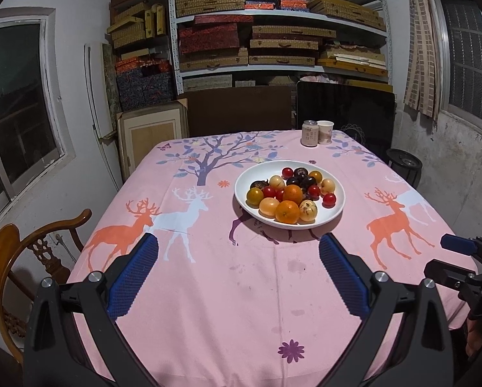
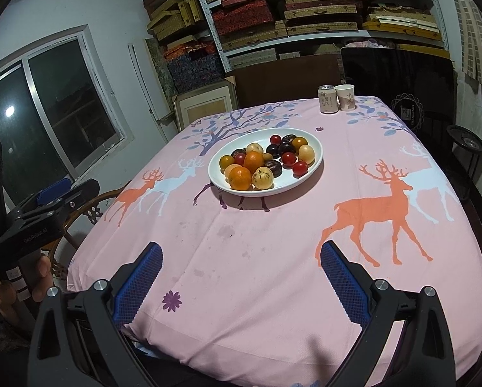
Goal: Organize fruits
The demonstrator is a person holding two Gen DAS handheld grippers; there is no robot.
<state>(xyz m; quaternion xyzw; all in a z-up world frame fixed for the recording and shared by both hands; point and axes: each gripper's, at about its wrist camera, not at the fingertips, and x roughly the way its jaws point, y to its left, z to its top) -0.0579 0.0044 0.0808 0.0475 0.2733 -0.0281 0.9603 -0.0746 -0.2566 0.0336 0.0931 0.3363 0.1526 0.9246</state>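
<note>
The left tool hangs spread wide and empty above the near part of the surface. The right tool is likewise released, holding nothing. Beyond both, a white plate sits mid-surface on the pink deer-print cloth, heaped with oranges, red cherry tomatoes, dark plums and pale yellow fruits. At the far edge, a drink can stands touching a paper cup.
</note>
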